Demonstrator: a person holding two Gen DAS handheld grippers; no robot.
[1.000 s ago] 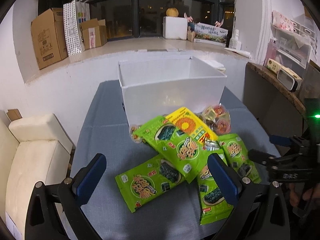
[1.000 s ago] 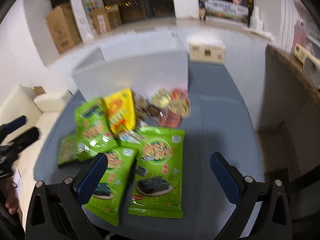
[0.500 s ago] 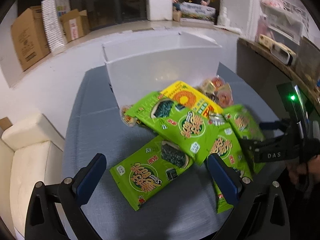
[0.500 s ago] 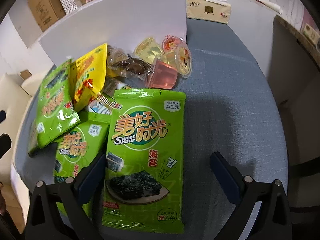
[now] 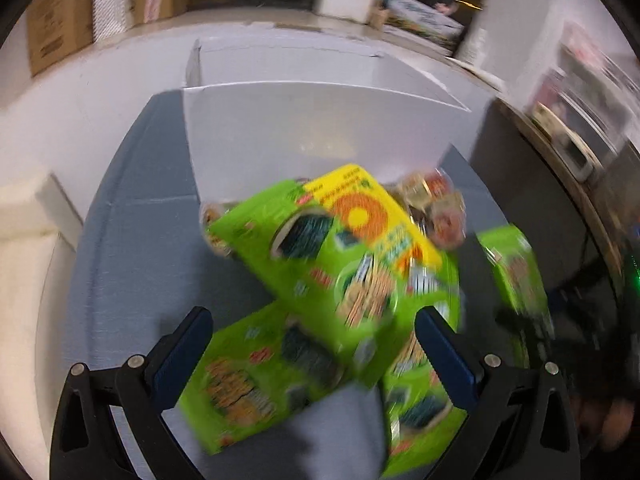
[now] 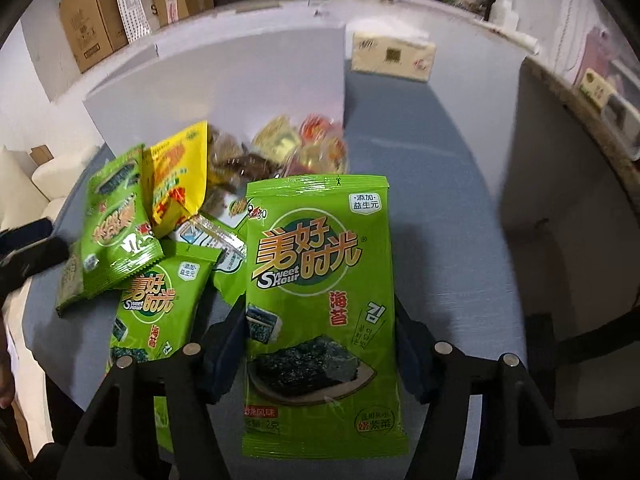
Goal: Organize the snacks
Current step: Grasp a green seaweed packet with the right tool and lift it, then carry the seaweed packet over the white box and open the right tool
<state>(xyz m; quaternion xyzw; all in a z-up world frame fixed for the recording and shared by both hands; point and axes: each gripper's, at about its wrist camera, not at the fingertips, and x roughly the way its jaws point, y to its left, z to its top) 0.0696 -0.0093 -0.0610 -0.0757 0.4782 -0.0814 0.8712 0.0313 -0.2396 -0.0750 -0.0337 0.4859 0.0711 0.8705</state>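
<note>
In the right wrist view we see the right gripper (image 6: 320, 344) with its jaws just closed in, pads against both long edges of a green seaweed packet (image 6: 318, 280), grasping it at lower centre. More snack packets (image 6: 128, 240) lie heaped at left on the grey surface (image 6: 440, 200), before a white box (image 6: 240, 84). In the blurred left wrist view, the left gripper (image 5: 316, 344) hangs over the pile with jaws spread wide, released.
</note>
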